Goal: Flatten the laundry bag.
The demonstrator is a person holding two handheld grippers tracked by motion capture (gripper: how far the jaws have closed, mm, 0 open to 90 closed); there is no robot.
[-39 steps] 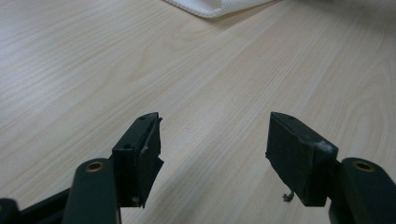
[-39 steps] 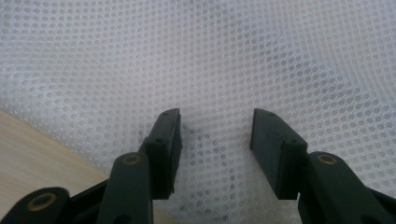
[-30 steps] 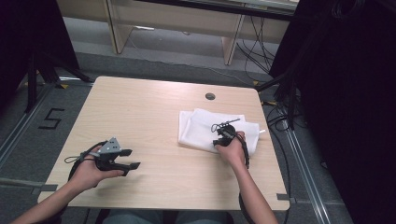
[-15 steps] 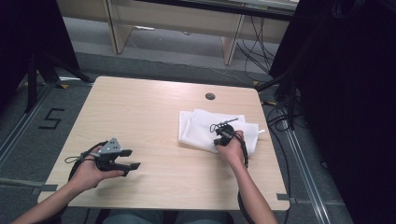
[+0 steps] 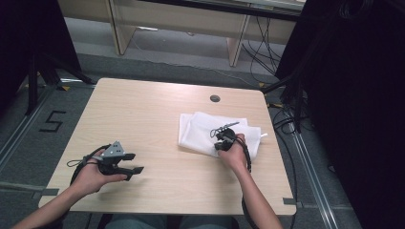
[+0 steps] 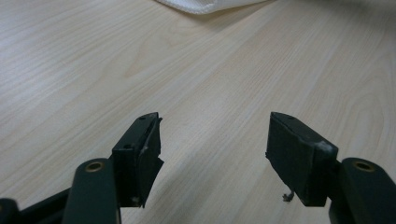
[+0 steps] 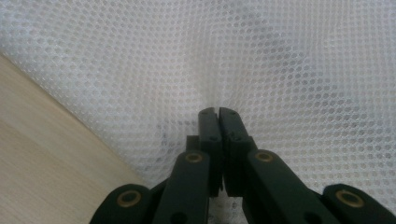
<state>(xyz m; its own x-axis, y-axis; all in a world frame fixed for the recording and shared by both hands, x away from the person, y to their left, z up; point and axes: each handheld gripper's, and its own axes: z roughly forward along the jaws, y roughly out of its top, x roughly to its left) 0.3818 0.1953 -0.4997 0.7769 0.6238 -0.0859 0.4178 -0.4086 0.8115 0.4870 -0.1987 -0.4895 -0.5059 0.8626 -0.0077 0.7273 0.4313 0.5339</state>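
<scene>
- White mesh cloth (image 5: 217, 133), high view: lies crumpled on the right half of the table (image 5: 157, 109), near the far-right corner. Right gripper (image 5: 223, 141) sits on its near part, tips down into the fabric.
- Same view, change over the last second: right gripper's jaws have just been closing, hand barely shifted. Cloth outline looks the same as in the earlier frames, so no lift or drag yet.
- Left gripper (image 5: 125, 163) rests at the near-left of the table, well apart from the cloth, same spot as before.
- Left gripper view: jaws stand wide apart, nothing between them, bare wood below. A corner of the cloth (image 6: 205, 4) shows at the top edge, far off.
- Right gripper view: jaws together, pads meeting at the tips with a pinch of mesh (image 7: 210, 100) gathered between them; fabric puckers toward the tips. Reads as a grip on one fold of the cloth, how many layers I can't tell.
- My read: grasp step done, cloth now ready to be lifted or pulled out flat. Left gripper likely needed on another edge.
- Surface: pale wood-grain laminate, round cable port (image 5: 215, 98) at the far edge, otherwise bare.
- Room: grey carpet floor with a taped "5" (image 5: 51, 121) at left, desk legs and loose cables beyond the table, dark curtain at right.
</scene>
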